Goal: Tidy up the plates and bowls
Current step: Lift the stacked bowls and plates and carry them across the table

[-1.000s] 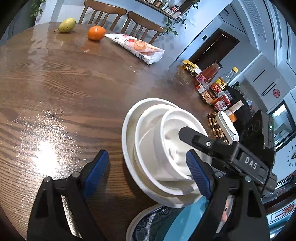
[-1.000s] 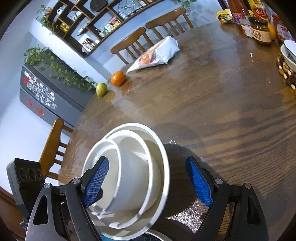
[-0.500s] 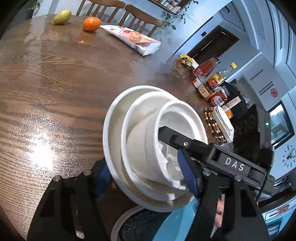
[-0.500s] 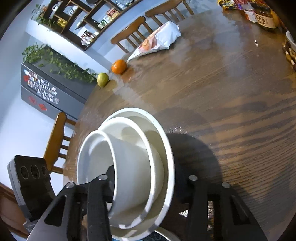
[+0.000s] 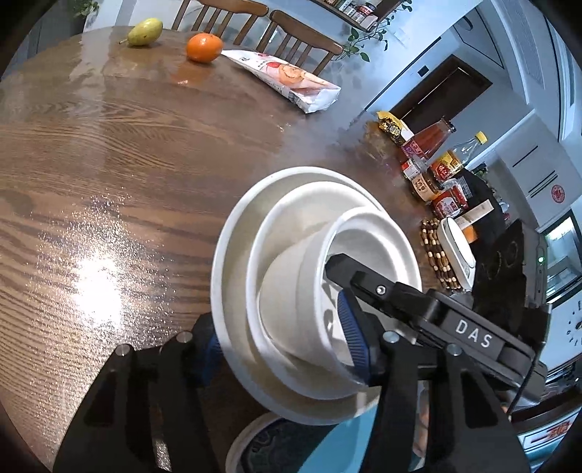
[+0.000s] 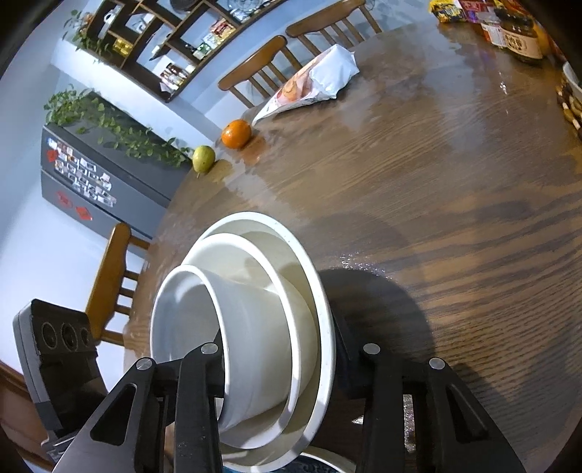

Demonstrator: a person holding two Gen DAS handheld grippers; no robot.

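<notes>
Both our left gripper [image 5: 283, 349] and right gripper [image 6: 278, 367] have just clamped the nested stack [image 5: 309, 276] and tipped it up, ready to carry.

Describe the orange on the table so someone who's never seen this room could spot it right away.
Look to the far edge of the round wooden table, near the two chairs. The orange sits there between a green pear and a snack bag. It is the only bright orange, round thing on that side.

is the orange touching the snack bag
Apart. The left wrist view shows bare table between the orange and the snack bag; the right wrist view agrees.
</notes>
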